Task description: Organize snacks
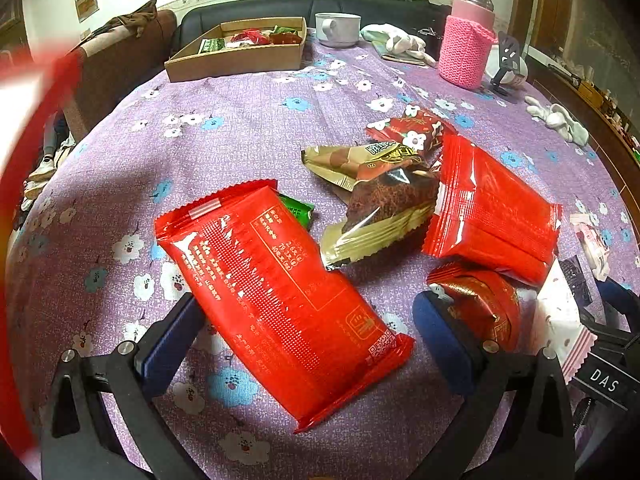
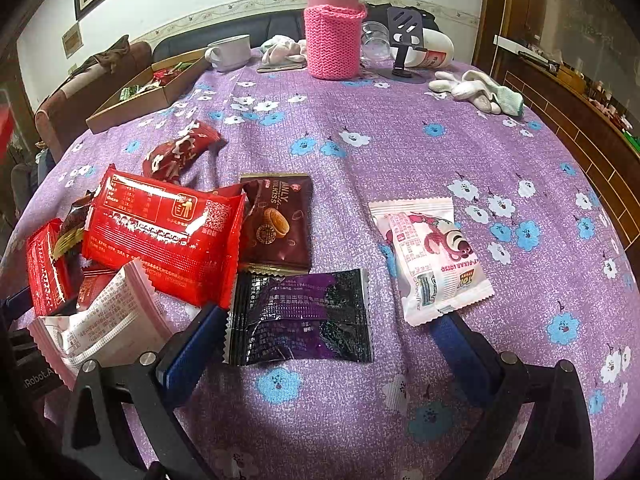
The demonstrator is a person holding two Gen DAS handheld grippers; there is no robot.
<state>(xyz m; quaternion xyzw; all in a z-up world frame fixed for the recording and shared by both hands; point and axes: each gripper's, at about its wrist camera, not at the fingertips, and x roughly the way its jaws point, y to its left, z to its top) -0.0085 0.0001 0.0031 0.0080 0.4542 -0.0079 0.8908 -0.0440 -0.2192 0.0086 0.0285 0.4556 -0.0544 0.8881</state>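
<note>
Table covered by a purple cloth printed with blue and white flowers. Cardboard box at the far left edge, already containing several snack packets; pink knit-sleeved flask and white cup along the far side. Left hand-held gripper: jaws spread wide, low over the cloth, with a large red snack packet lying flat between the blue pads, not clamped. A second red packet, a gold-and-brown cake packet and a small green packet lie just beyond. Right hand-held gripper: jaws likewise wide, straddling a black-and-purple packet flat on the cloth. Pink-and-white cartoon-bear packet touching the right finger tip; brown biscuit packet just behind the black one.
</note>
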